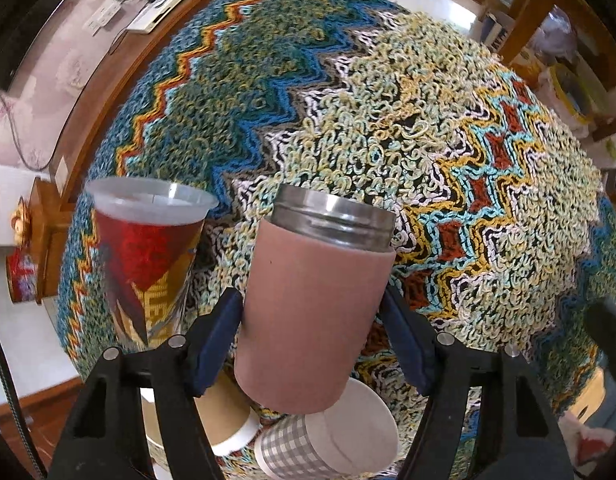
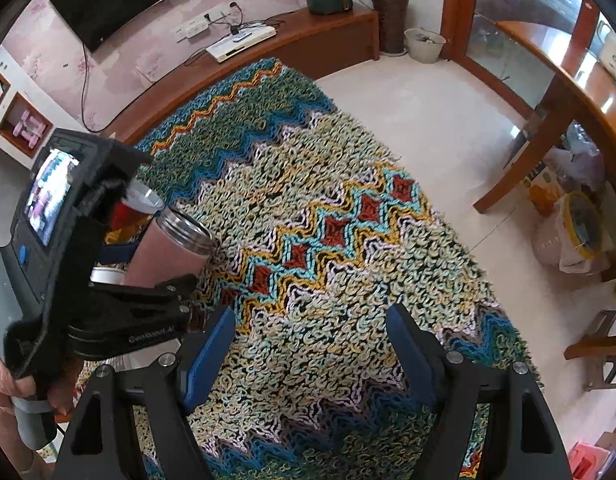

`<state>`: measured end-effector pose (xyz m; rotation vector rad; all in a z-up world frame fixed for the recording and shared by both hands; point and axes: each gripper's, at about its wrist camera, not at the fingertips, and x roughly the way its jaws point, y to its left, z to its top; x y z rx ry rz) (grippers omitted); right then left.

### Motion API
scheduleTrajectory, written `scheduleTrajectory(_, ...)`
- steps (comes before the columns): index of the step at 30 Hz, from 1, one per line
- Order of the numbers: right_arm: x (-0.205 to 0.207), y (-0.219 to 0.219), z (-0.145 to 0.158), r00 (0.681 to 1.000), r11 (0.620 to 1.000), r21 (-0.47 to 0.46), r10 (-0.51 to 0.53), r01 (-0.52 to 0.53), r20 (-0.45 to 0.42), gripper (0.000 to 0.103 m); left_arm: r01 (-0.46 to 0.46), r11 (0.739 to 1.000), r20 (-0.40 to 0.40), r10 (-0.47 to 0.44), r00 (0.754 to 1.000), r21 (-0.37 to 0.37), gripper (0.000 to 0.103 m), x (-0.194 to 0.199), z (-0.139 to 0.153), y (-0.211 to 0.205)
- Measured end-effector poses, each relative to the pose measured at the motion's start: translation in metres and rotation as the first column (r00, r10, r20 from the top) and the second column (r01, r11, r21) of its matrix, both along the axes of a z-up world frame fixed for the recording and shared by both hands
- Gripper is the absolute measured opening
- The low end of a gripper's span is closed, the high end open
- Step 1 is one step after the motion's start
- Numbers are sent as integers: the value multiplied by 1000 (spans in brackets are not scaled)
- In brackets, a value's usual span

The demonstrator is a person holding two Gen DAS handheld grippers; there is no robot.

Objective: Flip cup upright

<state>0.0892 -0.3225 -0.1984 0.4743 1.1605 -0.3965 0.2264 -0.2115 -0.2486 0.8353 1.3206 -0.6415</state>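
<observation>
My left gripper (image 1: 312,320) is shut on a pink steel-rimmed cup (image 1: 308,312), its blue pads on both sides. The cup is lifted above the zigzag rug (image 1: 388,140), mouth pointing up and away, slightly tilted. In the right wrist view the same pink cup (image 2: 167,248) shows at the left, held by the left gripper (image 2: 147,272), tilted with its steel mouth up and to the right. My right gripper (image 2: 308,344) is open and empty over the rug (image 2: 328,220).
A clear plastic cup with a red print (image 1: 147,256) stands upright left of the pink cup. A brown paper cup (image 1: 223,420) and a checked paper cup (image 1: 308,444) lie below it. A wooden TV bench (image 2: 287,44) stands beyond the rug, a wooden table (image 2: 548,92) to the right.
</observation>
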Motion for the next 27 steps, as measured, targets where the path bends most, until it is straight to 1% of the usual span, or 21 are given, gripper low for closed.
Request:
scheduleTrajectory(5,-3,0,-9,1000,999,28,20,-20,6,78,-83,995,-26,82,996,-53,73,-8,11,15)
scheduleTrajectory(8,-2,1,-14,999,998,38,50,-50,8,78,-117,991,-22,116,993,-59,73,-14,12,19)
scheduleTrajectory(11,0,2,-18,998,997,46,69,-70,12,78,-130,990,-21,129,991,-54,73,-20,8,23)
scheduleTrajectory(12,1,3,-19,997,996,52,72,-72,13,78,-127,991,-14,126,992,-50,73,-16,7,16)
scheduleTrajectory(16,-2,4,-20,997,995,65,81,-82,19,78,-100,994,15,100,995,-38,73,-22,3,10)
scheduleTrajectory(20,-7,5,-21,996,994,66,88,-89,14,78,-88,996,24,88,996,-13,73,-21,-4,-1)
scheduleTrajectory(22,-9,4,-22,996,994,67,86,-87,13,78,-83,996,32,83,996,-14,73,-20,-5,-4)
scheduleTrajectory(25,-13,1,-23,997,995,69,75,-76,13,78,-96,995,16,96,995,-28,72,-20,-3,-3)
scheduleTrajectory(27,-14,-1,-22,998,995,72,68,-69,16,78,-131,990,-20,130,991,-51,72,-16,0,1)
